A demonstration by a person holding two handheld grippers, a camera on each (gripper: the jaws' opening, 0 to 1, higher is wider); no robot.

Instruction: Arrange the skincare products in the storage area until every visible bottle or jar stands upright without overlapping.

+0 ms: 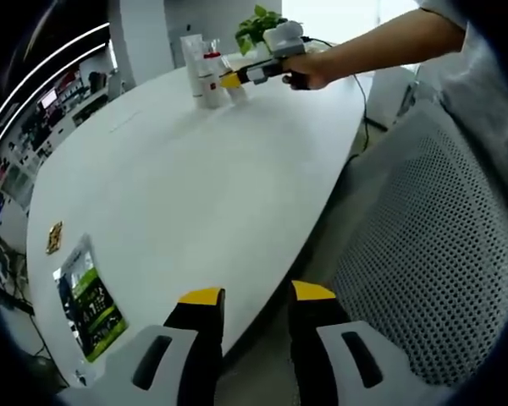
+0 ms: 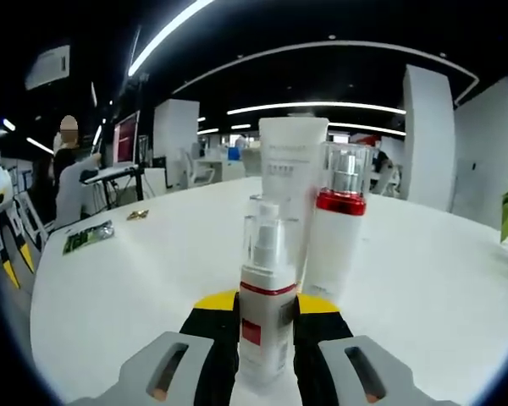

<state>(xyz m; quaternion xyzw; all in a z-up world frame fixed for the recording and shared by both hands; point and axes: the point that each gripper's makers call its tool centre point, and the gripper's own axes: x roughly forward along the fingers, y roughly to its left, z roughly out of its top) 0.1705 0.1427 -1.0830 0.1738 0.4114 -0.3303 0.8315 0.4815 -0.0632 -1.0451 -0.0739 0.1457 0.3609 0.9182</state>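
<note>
Office space with ceiling light strips surrounds a large white rounded table (image 1: 195,169). On the left gripper view, the left gripper (image 1: 252,298) hangs over the table's near edge with its yellow-tipped jaws apart and nothing between them. A green-and-black packet (image 1: 89,303) lies by the table's near left edge, with a small gold-coloured item (image 1: 54,237) just beyond it. A perforated white chair back (image 1: 423,254) stands beside the table edge.

Toward the far edge of the table the skincare products are grouped upright, and a hand (image 1: 309,69) holds the right gripper (image 1: 237,79) against them. A potted plant (image 1: 258,25) sits behind.

On the right gripper view, the right gripper (image 2: 267,309) has its jaws closed in on a small pump bottle (image 2: 267,313) with a red band and clear cap, standing upright on the table. Just behind it stand a tall white tube (image 2: 292,182) and a white bottle with a red collar (image 2: 339,224), close together.
</note>
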